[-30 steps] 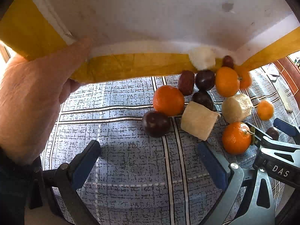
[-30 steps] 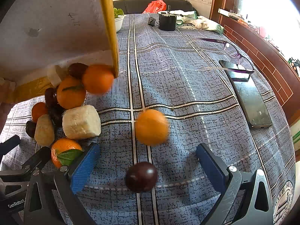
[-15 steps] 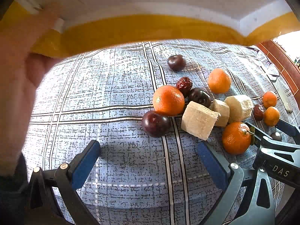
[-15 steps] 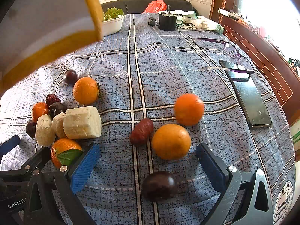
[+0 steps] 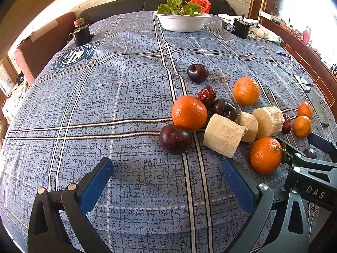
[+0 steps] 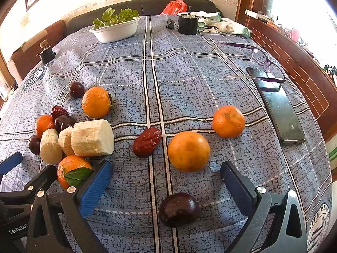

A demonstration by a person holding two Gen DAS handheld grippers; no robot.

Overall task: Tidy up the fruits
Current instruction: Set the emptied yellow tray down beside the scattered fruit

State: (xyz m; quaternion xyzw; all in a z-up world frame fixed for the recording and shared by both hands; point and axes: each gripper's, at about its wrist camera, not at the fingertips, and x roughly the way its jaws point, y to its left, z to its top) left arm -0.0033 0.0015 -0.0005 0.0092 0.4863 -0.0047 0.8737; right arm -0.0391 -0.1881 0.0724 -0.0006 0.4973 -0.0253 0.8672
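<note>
- Your table is covered by a blue plaid tablecloth (image 6: 189, 80), and the fruit lies loose across its near half.
- Far off stands a white bowl (image 6: 115, 31) of green leaves; at the right edge a dark phone (image 6: 280, 107) lies flat with glasses (image 6: 261, 59) beyond it.
- Your left gripper (image 5: 166, 181) has its blue fingers spread wide, nothing between them; your right gripper (image 6: 165, 184) is likewise agape, with a dark plum (image 6: 179, 209) lying on the cloth between its fingers, untouched.
- Three pale, fibrous peeled chunks (image 6: 92, 138) lie touching in a cluster at the left.
- Oranges are scattered: one (image 6: 189, 151) just beyond your right gripper, another (image 6: 228, 121) further right, one with a leaf (image 6: 72, 171) against the left finger.
- A wrinkled red date (image 6: 146, 141) lies alone between the chunks and the near orange.
</note>
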